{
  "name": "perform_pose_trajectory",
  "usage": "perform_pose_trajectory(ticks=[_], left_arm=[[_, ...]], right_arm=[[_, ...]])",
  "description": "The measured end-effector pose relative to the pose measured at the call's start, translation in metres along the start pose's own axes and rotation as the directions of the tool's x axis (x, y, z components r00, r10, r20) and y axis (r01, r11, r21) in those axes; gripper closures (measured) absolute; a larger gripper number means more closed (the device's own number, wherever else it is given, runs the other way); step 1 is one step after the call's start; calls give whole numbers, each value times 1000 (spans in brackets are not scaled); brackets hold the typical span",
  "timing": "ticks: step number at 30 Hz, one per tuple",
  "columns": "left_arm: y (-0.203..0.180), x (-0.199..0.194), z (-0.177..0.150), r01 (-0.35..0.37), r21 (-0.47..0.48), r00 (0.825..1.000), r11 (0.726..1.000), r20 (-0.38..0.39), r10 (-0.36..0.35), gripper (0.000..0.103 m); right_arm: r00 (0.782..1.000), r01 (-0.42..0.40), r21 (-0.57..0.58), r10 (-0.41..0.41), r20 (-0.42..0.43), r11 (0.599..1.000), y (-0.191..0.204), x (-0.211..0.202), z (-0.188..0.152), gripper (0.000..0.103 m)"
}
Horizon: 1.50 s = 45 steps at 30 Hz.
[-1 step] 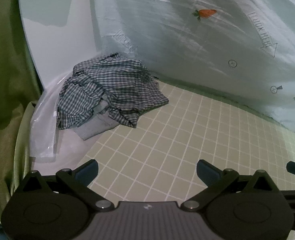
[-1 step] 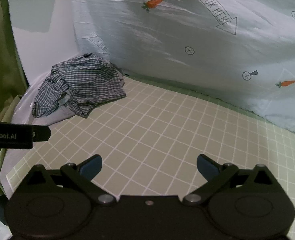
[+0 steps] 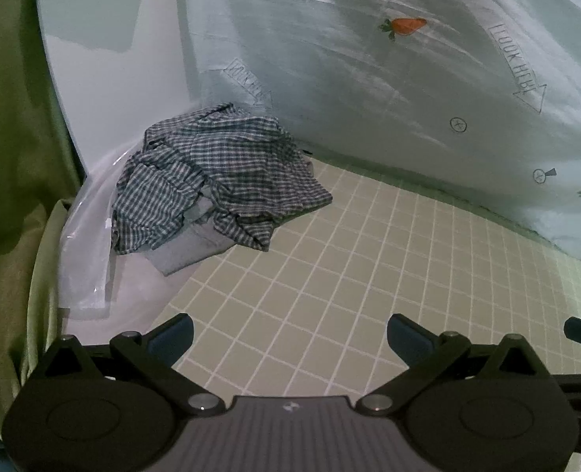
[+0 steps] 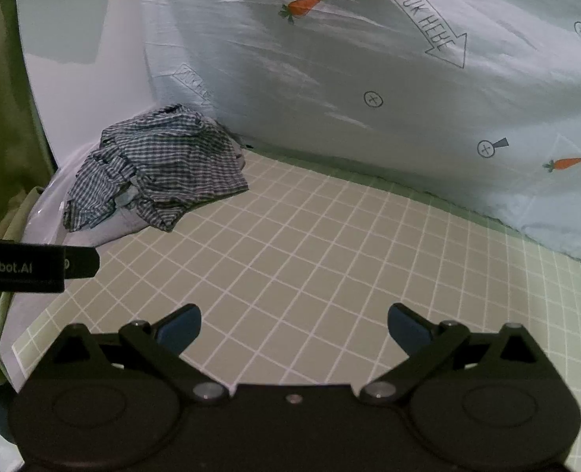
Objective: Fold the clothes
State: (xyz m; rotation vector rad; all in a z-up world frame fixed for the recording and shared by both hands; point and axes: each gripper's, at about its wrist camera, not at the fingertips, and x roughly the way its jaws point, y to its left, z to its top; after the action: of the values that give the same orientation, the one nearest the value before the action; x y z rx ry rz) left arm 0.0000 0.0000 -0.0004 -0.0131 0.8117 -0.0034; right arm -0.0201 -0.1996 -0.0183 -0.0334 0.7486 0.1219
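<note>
A crumpled blue-and-white checked garment [image 3: 219,173] lies in a heap at the far left corner of the green grid mat [image 3: 349,275], over a grey garment [image 3: 184,247]. The heap also shows in the right wrist view [image 4: 160,173]. My left gripper [image 3: 288,334] is open and empty, low over the mat, well short of the heap. My right gripper [image 4: 294,324] is open and empty over the mat [image 4: 330,255]. The left gripper's side [image 4: 34,265] shows at the left edge of the right wrist view.
A pale blue sheet with carrot prints [image 3: 408,78] hangs along the back of the mat. A clear plastic bag [image 3: 89,259] lies left of the heap. A green curtain [image 3: 11,157] hangs at the far left beside a white wall [image 3: 113,78].
</note>
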Motion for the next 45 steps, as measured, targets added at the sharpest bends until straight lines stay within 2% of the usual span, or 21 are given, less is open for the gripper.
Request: perform_pose_trajectory(ticks=[45], left_arm=[[-4, 13, 6, 7, 1, 1000, 1000, -11, -7, 0]], right_arm=[[1000, 22, 18, -21, -11, 1000, -5, 9, 3, 1]])
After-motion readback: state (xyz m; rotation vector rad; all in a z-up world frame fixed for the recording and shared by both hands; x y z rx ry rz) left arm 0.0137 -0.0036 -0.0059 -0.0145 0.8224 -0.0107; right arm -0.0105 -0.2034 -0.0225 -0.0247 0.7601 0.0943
